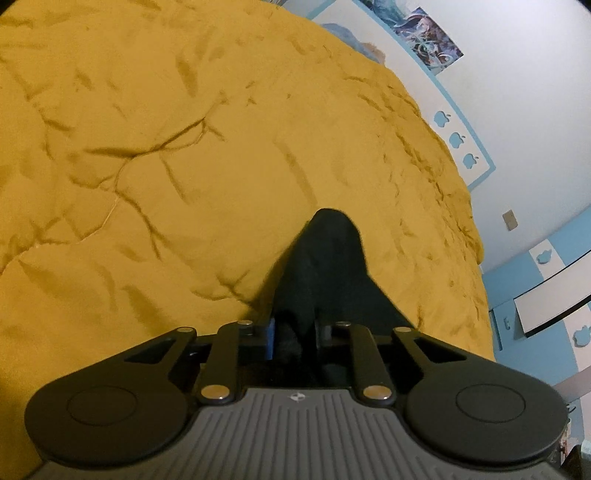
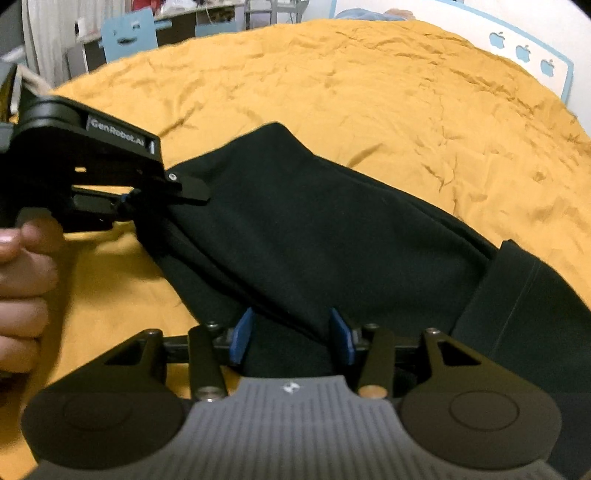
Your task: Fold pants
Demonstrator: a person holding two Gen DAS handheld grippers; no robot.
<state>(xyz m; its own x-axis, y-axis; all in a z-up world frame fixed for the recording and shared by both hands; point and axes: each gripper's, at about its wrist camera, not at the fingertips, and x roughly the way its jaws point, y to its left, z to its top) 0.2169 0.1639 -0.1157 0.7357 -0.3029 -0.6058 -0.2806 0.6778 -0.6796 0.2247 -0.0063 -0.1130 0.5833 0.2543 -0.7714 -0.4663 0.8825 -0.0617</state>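
Black pants (image 2: 325, 236) lie across a mustard yellow bedspread (image 2: 369, 92). My left gripper (image 1: 291, 339) is shut on a bunched edge of the pants (image 1: 325, 266), which rise in a dark peak in front of it. It also shows in the right wrist view (image 2: 129, 195), held by a hand at the left, pinching the pants' left end. My right gripper (image 2: 291, 332) is open, its blue pads (image 2: 242, 332) standing on either side of a fold of the pants at the near edge. A cuff or waistband (image 2: 517, 295) lies at the right.
The bedspread (image 1: 184, 147) is wrinkled and spreads far and left. A white and blue wall (image 1: 517, 92) with apple cut-outs and a poster (image 1: 428, 40) runs along the right. A blue chair (image 2: 127, 33) and desk stand beyond the bed's far left.
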